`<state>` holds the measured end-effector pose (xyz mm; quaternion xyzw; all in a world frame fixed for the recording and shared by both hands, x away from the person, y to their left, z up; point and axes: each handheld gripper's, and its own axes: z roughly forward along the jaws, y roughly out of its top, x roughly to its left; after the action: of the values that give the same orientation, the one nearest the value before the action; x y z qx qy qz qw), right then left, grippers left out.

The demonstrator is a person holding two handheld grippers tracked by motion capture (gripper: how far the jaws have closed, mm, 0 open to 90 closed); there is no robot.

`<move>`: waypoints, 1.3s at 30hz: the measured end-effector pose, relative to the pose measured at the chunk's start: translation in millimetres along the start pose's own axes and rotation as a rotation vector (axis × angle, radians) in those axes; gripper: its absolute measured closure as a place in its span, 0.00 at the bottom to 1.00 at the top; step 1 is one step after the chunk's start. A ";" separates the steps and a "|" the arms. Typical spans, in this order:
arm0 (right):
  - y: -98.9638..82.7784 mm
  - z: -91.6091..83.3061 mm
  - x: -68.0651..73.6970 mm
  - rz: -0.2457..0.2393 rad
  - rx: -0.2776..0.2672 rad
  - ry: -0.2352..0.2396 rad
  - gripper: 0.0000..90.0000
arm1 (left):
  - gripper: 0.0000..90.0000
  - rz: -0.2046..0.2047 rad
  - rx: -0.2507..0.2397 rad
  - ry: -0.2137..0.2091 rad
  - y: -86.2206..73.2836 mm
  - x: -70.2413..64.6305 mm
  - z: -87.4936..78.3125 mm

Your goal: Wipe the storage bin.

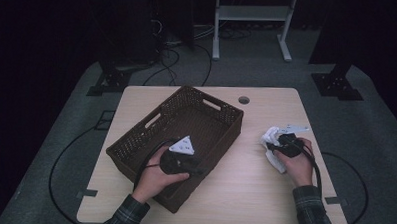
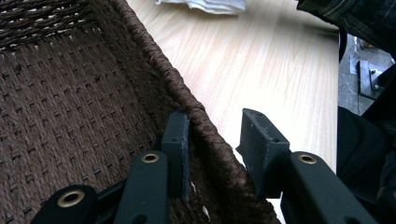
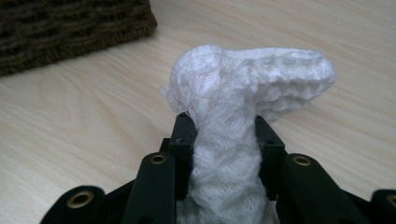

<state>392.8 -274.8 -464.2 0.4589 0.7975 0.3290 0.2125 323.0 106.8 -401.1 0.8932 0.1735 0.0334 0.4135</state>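
On the pale wooden counter a dark brown woven basket sits at an angle on the left half, and a crumpled white knitted cloth lies on the right half, well apart from the basket. The right gripper is at the cloth: in the right gripper view its two black fingers stand on either side of a bunched neck of the white knit and pinch it between them, clenched on the fabric, with the looser top of the cloth bulging above the fingertips and drooping to one side. In the high view the right hand lies over the near part of the cloth, its cable trailing back along the sleeve. The left gripper is at the basket's near right wall. In the left gripper view the woven rim runs up between its fingers; one finger is inside the basket against the weave, the other outside over the counter, with a sliver of gap showing on that outer side, so the pinch does not look tight. The left hand rests over the basket's near corner, the grey three-cornered plate above the basket's floor.
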 end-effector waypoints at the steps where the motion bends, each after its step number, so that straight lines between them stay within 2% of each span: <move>1: 1.1 -1.4 0.6 -0.003 -0.001 0.005 0.74 | 0.70 0.003 0.001 -0.001 0.1 -0.6 0.0; 24: 29.9 -31.4 33.8 -0.087 -0.076 0.117 0.74 | 0.70 0.050 0.018 -0.042 3.9 -17.2 5.0; 39: 44.0 -47.2 54.3 -0.159 -0.128 0.143 0.74 | 0.69 0.047 0.001 -0.061 1.8 -15.4 5.3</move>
<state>362.0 -227.0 -401.8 0.3552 0.8218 0.3931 0.2095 310.2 96.7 -401.9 0.8979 0.1397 0.0158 0.4171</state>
